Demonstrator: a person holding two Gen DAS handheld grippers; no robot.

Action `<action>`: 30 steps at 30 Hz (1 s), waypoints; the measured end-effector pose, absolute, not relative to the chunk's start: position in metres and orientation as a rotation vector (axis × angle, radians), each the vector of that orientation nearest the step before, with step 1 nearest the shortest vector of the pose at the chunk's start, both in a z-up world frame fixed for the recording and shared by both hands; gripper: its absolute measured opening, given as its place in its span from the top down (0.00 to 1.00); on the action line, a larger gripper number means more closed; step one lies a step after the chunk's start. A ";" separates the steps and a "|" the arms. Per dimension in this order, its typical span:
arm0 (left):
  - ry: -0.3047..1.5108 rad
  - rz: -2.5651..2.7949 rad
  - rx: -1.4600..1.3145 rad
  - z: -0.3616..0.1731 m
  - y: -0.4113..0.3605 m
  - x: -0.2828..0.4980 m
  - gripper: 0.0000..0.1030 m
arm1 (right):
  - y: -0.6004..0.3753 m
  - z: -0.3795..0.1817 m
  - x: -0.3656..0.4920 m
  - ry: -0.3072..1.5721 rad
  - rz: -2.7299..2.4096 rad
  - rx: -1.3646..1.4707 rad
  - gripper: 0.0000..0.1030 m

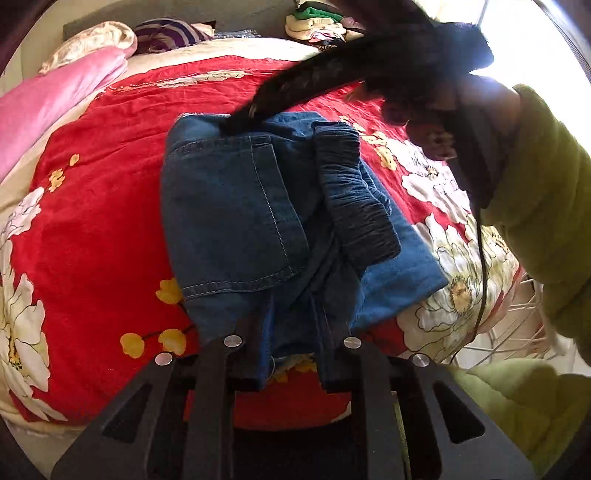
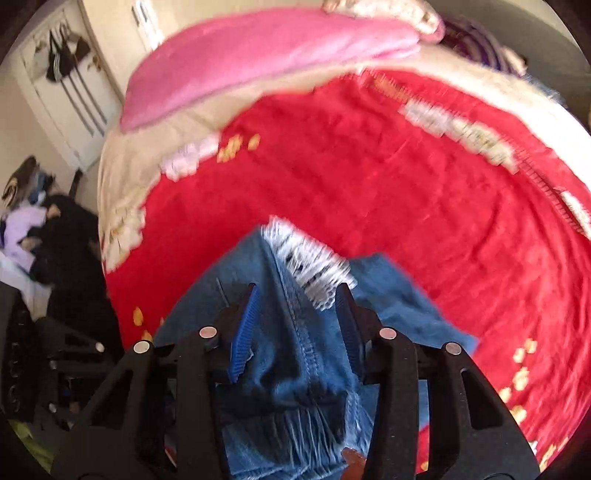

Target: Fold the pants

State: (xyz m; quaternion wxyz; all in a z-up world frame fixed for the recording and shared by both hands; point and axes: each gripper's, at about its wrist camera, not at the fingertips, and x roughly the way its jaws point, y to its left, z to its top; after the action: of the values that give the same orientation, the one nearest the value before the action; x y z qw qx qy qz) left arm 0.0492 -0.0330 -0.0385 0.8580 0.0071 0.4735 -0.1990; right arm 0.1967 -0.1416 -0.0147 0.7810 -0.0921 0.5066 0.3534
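Blue denim pants (image 1: 236, 218) lie folded into a thick bundle on a red floral bedspread (image 1: 92, 229), back pocket up, dark elastic waistband (image 1: 354, 199) on the right. My left gripper (image 1: 291, 317) has its jaws apart with the near edge of the bundle between them. My right gripper (image 1: 240, 122) reaches from the upper right onto the far edge. In the blurred right wrist view the right gripper (image 2: 299, 295) is open, its blue-padded fingers (image 2: 245, 325) astride a seam and frayed hem of the pants (image 2: 295, 332).
A pink pillow (image 1: 48, 99) and striped cushion (image 1: 166, 35) lie at the bed's head. Stacked clothes (image 1: 317, 22) sit beyond. The person's green sleeve (image 1: 546, 206) fills the right. A dark pile of clothes (image 2: 55, 236) lies on the floor left of the bed.
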 end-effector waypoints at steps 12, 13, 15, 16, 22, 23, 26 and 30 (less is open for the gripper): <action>0.993 -0.424 -0.067 -0.038 -0.021 0.052 0.81 | -0.116 -0.037 0.200 1.071 0.662 -0.366 0.99; 0.993 -0.423 -0.074 -0.038 -0.020 0.052 0.81 | -0.116 -0.039 0.201 1.071 0.658 -0.362 0.99; 0.995 -0.424 -0.078 -0.038 -0.020 0.052 0.81 | -0.118 -0.038 0.201 1.069 0.647 -0.342 0.99; 0.996 -0.424 -0.078 -0.038 -0.022 0.053 0.81 | -0.121 -0.035 0.200 1.060 0.644 -0.330 0.99; 0.997 -0.425 -0.083 -0.038 -0.022 0.052 0.81 | -0.143 -0.012 0.191 1.008 0.625 -0.224 0.74; 0.997 -0.425 -0.084 -0.038 -0.022 0.052 0.81 | -0.147 -0.008 0.189 0.997 0.622 -0.212 0.72; 0.996 -0.425 -0.084 -0.038 -0.022 0.051 0.80 | -0.160 0.005 0.179 0.965 0.610 -0.173 0.62; 0.995 -0.427 -0.088 -0.038 -0.022 0.051 0.79 | -0.172 0.017 0.164 0.928 0.598 -0.157 0.48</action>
State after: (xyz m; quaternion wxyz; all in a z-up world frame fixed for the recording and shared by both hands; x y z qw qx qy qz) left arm 0.0506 -0.0221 -0.0378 0.8561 -0.0417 0.4735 -0.2029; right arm 0.1643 -0.1721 0.0168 0.8485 -0.0746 0.4405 0.2837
